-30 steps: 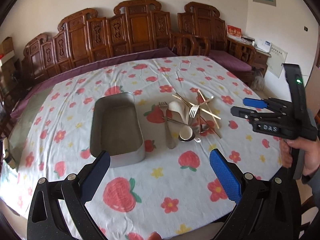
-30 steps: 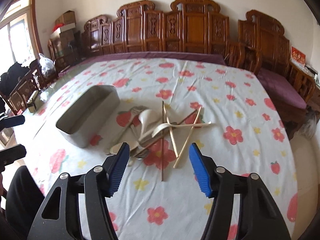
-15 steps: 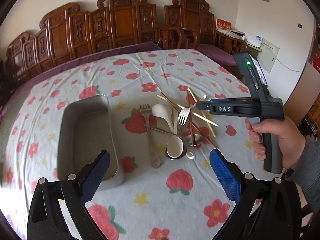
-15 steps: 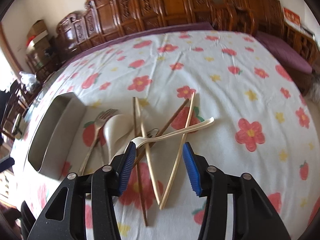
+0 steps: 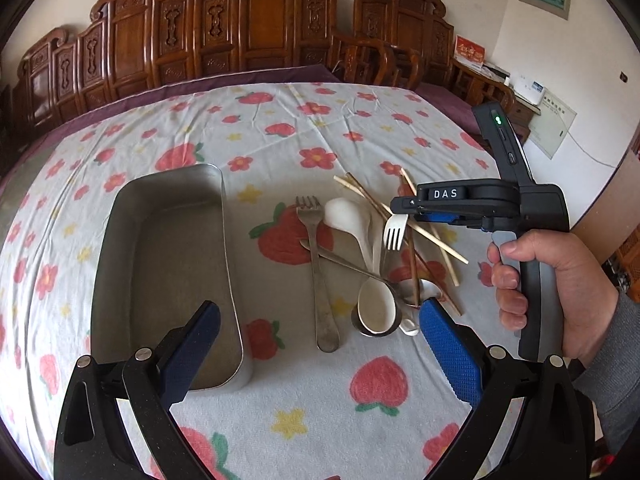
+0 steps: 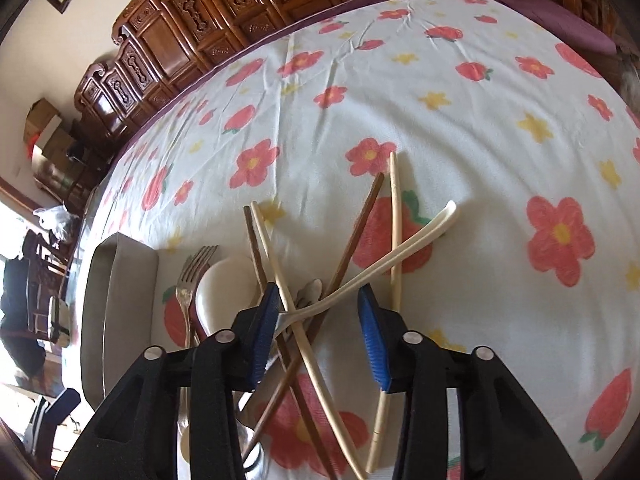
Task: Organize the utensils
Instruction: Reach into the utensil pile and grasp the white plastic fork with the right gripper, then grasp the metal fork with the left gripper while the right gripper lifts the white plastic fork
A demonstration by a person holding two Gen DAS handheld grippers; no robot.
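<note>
Cream plastic is what your right gripper (image 6: 318, 320) now straddles: over the last second you have brought it down from a high hover over the bench (image 5: 360, 132) until its blue pads sit low on either side of the white plastic fork (image 6: 372, 268), which lies across the top of the utensil heap. The jaws have narrowed as you came down but have not closed; the left pad (image 6: 264, 332) looks to be at or touching the fork's neck, while the right pad (image 6: 374, 336) stands just clear of the handle, so nothing is gripped yet. From the left wrist view the fork's tines (image 5: 395, 233) poke out just under the right gripper's nose, which confirms you are lined up on that piece. Your left gripper (image 5: 316, 344) is wide open and empty, and it has swung in closer, hovering between the metal tray (image 5: 120, 240) and the pile. The tray holds nothing so far, so the sorting has barely begun. Beside it lie the metal fork (image 5: 318, 264), the white spoon (image 5: 348, 216) and a second pale spoon (image 5: 376, 304), with the chopsticks (image 6: 348, 240) criss-crossed under the plastic fork. I judge the next move to be a squeeze on that fork's neck and a straight lift. Watch the light chopstick (image 6: 394, 216) and the dark one beneath: they cross the fork closely and could be pinched along with it or dragged as it rises.
</note>
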